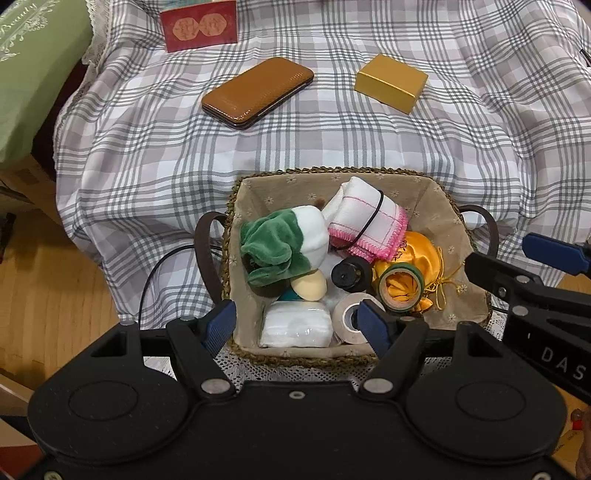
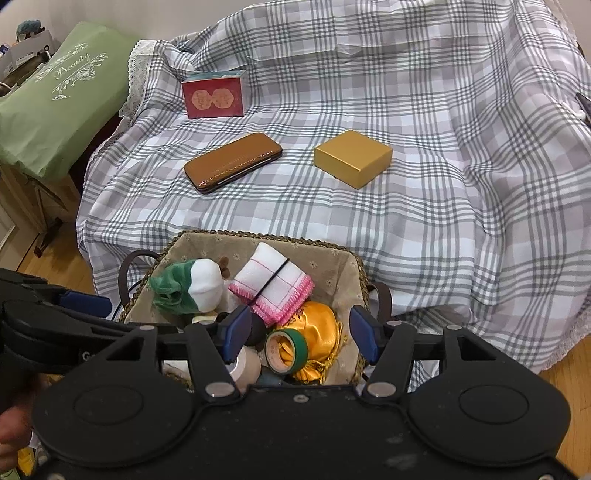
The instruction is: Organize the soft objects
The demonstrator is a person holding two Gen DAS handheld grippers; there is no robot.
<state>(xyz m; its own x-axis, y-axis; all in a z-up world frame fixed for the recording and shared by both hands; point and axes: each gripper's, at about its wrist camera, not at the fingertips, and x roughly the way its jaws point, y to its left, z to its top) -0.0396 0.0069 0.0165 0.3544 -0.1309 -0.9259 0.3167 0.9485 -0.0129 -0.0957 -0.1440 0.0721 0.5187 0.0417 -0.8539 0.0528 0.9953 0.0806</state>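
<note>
A woven basket [image 1: 255, 334] [image 2: 352, 273] with a beige lining holds soft things: a green and white plush [image 1: 284, 242] [image 2: 188, 286], a folded white towel with pink trim [image 1: 365, 221] [image 2: 275, 286], an orange satin pouch [image 1: 421, 254] [image 2: 321, 339], a white packet [image 1: 295, 326] and tape rolls [image 1: 400, 286] [image 2: 288, 349]. My left gripper [image 1: 297, 326] is open and empty over the basket's near edge, above the white packet. My right gripper [image 2: 303, 338] is open and empty above the pouch and tape; it also shows in the left wrist view [image 1: 517, 266].
Behind the basket, a checked cloth [image 1: 332, 140] [image 2: 443, 184] covers a seat with a brown case [image 1: 258, 92] [image 2: 232, 160], a gold box [image 1: 391, 83] [image 2: 352, 157] and a red box [image 1: 201, 24] [image 2: 214, 94]. A green cushion [image 2: 59, 96] lies to the left. Wooden floor lies below.
</note>
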